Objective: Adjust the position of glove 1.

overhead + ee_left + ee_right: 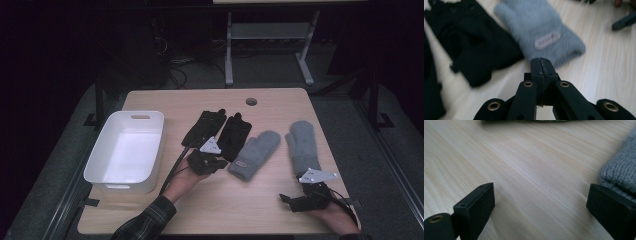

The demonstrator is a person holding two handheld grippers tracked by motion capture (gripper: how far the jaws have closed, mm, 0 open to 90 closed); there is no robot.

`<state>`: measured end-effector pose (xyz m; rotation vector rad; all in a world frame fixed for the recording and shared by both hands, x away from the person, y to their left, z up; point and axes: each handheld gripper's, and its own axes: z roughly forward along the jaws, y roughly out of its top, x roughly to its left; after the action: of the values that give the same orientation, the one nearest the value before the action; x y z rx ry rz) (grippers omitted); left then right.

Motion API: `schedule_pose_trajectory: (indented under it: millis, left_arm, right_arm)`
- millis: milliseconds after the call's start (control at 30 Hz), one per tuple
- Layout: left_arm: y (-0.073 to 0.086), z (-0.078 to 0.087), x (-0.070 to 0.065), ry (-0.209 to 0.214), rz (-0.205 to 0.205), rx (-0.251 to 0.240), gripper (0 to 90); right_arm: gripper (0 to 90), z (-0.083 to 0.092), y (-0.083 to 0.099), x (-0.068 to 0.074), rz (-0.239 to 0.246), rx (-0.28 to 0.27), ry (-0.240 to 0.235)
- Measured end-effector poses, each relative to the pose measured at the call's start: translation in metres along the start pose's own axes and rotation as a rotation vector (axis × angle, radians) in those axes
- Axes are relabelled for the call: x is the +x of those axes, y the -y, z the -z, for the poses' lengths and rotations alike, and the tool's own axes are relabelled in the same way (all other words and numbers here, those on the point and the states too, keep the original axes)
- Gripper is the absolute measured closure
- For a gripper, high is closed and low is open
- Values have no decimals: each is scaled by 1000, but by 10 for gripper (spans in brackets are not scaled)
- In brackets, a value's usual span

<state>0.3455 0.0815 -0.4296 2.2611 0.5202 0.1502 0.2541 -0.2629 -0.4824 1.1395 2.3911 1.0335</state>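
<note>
On the table's [280, 210] middle, two black gloves [220, 131] lie beside two grey mittens [255, 154], with a white bin [126, 152] at the far left. Just near the black pair, the left gripper [541, 65] has its jaws pressed together on nothing, while the right gripper [540, 202] rests spread beside the right mitten's cuff. To pick up a glove well, I judge the left should reopen, straddle a black cuff edge, pinch it firmly, then lift toward the bin.

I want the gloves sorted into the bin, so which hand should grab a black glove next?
Left. The left tool sits by the black gloves and nearest the white bin, though shut and empty. The right tool is open near the grey mitten.
</note>
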Motion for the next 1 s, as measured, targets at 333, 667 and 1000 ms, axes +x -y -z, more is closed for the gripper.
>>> schedule_pose_trajectory:
  millis: [333,667,1000]
  left_arm:
    - [-23,-37,5,42,6,-28,894]
    - [-25,-55,3,98,6,20,895]
    - [-21,-49,-21,158,-50,57,895]
  right_arm:
    - [77,0,0,0,0,0,0]
    - [77,0,0,0,-1,0,-1]
    - [77,0,0,0,0,0,0]
